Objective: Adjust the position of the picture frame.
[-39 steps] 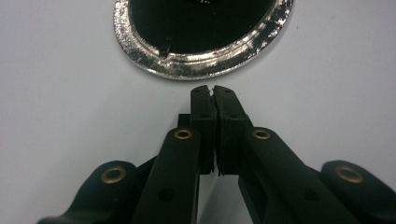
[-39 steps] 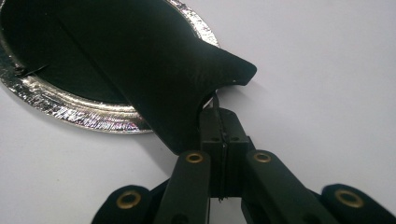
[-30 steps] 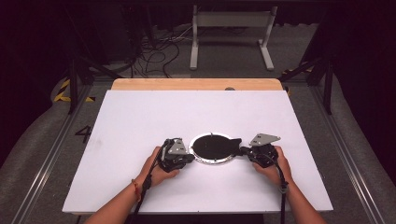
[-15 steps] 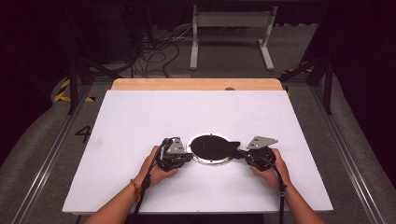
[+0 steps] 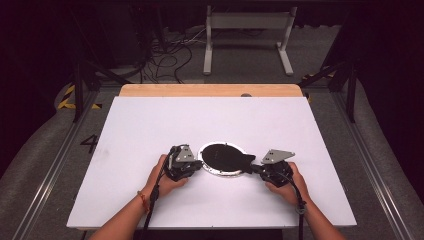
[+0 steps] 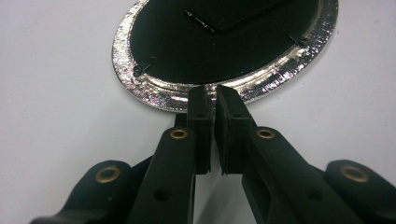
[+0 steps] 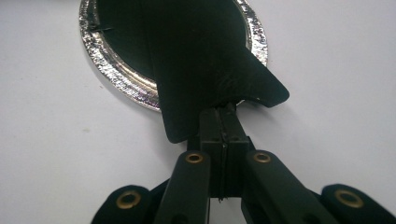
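Note:
A round foil dish (image 5: 225, 174) lies on the white tabletop (image 5: 150, 125), covered by a black sheet (image 5: 222, 156). At the dish's left edge, my left gripper (image 5: 200, 163) points inward. In the left gripper view its tips (image 6: 215, 93) rest at the crinkled foil rim (image 6: 140, 88). Only a thin slit separates the jaws and I see nothing between them. My right gripper (image 5: 253, 168) is at the dish's right side. In the right gripper view it (image 7: 224, 112) is shut on a pointed flap of the black sheet (image 7: 201, 60), which sticks out past the rim (image 7: 107, 70).
A wooden strip (image 5: 210, 90) borders the table's far edge. Beyond it on the floor stand a white metal frame (image 5: 247, 30) and loose cables (image 5: 170, 60). Rails run along both sides of the table. Both forearms enter from the bottom.

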